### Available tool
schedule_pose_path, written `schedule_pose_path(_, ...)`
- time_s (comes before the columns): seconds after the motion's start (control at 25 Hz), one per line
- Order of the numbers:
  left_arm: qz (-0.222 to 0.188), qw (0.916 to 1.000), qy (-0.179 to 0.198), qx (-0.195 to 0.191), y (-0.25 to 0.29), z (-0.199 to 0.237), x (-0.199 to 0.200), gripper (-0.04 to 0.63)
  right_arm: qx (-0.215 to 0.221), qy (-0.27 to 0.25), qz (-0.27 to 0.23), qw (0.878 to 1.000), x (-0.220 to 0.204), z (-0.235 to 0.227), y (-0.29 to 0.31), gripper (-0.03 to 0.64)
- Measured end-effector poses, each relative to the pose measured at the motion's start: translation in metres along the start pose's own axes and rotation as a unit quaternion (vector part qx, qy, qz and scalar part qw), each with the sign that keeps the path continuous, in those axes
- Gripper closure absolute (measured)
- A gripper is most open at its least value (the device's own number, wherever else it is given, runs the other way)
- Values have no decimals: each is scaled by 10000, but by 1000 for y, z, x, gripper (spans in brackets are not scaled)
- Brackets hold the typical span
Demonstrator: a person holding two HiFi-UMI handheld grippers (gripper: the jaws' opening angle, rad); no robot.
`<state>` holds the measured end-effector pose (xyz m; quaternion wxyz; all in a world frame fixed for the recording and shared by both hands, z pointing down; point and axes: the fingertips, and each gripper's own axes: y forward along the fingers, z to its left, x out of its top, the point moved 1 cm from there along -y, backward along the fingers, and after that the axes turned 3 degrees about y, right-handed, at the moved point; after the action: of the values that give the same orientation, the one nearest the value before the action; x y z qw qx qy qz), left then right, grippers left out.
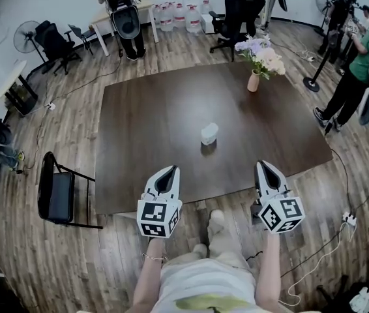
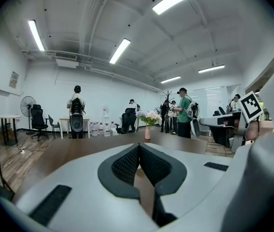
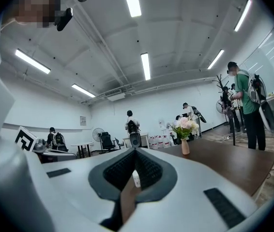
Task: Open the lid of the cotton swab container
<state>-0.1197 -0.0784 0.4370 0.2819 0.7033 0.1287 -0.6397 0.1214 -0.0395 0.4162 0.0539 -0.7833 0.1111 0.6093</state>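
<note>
The cotton swab container (image 1: 209, 134), a small clear tub with a white lid, stands near the middle of the dark brown table (image 1: 145, 122). Both grippers hover over the table's near edge, short of it. My left gripper (image 1: 168, 173) is near and left of the container, jaws shut and empty. My right gripper (image 1: 263, 167) is near and right of it, also shut with nothing held. In the right gripper view a sliver of the container (image 3: 135, 178) shows through the notch behind the closed jaws (image 3: 134, 151). The left gripper view shows its closed jaws (image 2: 139, 146) over the tabletop.
A vase of flowers (image 1: 260, 60) stands at the table's far right. A black folding chair (image 1: 57, 191) sits left of the table. Office chairs, water bottles, a fan and standing people ring the room. Cables lie on the floor at right (image 1: 341, 223).
</note>
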Motion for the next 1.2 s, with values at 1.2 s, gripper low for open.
schedule_pose_path(1.2,893,9922,-459,744,147,27,-31,572,1144,245,771,9901,-14,-89,184,595)
